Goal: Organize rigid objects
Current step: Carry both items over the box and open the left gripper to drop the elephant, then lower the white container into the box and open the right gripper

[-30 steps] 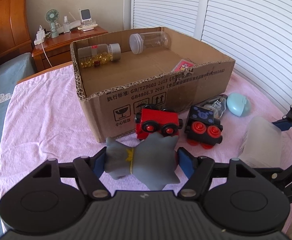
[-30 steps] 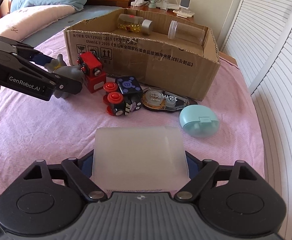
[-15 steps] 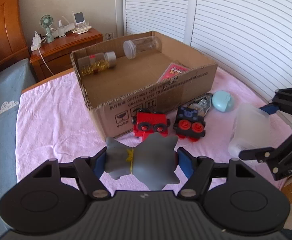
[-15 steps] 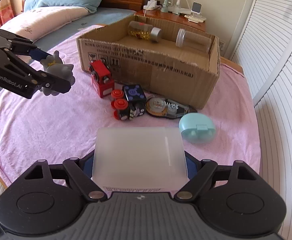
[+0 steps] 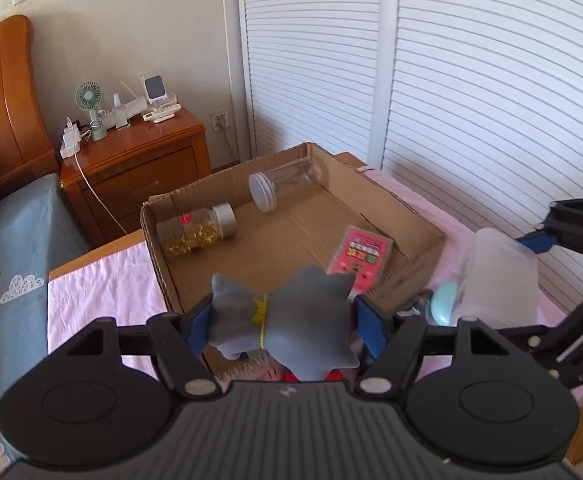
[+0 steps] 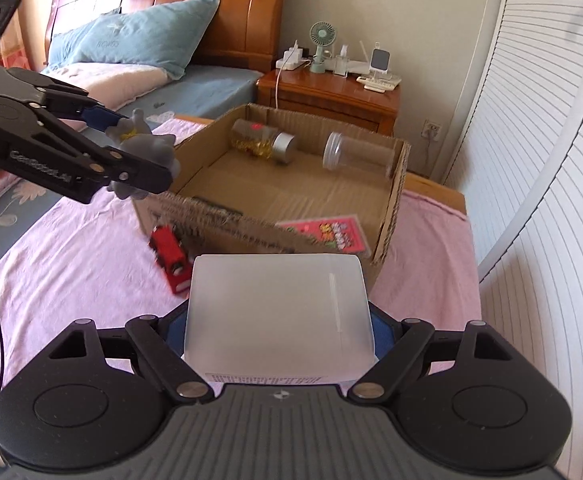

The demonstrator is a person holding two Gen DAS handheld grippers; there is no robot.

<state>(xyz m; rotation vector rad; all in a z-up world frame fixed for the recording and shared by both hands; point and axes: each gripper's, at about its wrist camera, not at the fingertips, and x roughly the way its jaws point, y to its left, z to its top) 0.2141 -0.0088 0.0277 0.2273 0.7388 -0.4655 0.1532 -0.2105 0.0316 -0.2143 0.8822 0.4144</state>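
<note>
Pink cloth (image 6: 71, 248) covers the bed where an open cardboard box (image 5: 419, 220) sits, with a wooden nightstand (image 5: 139, 168) behind it at about 11 o'clock in the left wrist view. Inside the box lie a jar of yellow capsules (image 5: 195, 232), an empty clear jar (image 5: 287, 180) and a pink card (image 5: 361, 258). Above the box's near wall, the left gripper (image 5: 281, 322) clamps a grey toy (image 5: 287, 324). At 3 o'clock, the right gripper (image 6: 277, 320) grips a frosted plastic box (image 6: 279, 312). A red toy train (image 6: 169, 258) rests on the cloth against the cardboard.
</note>
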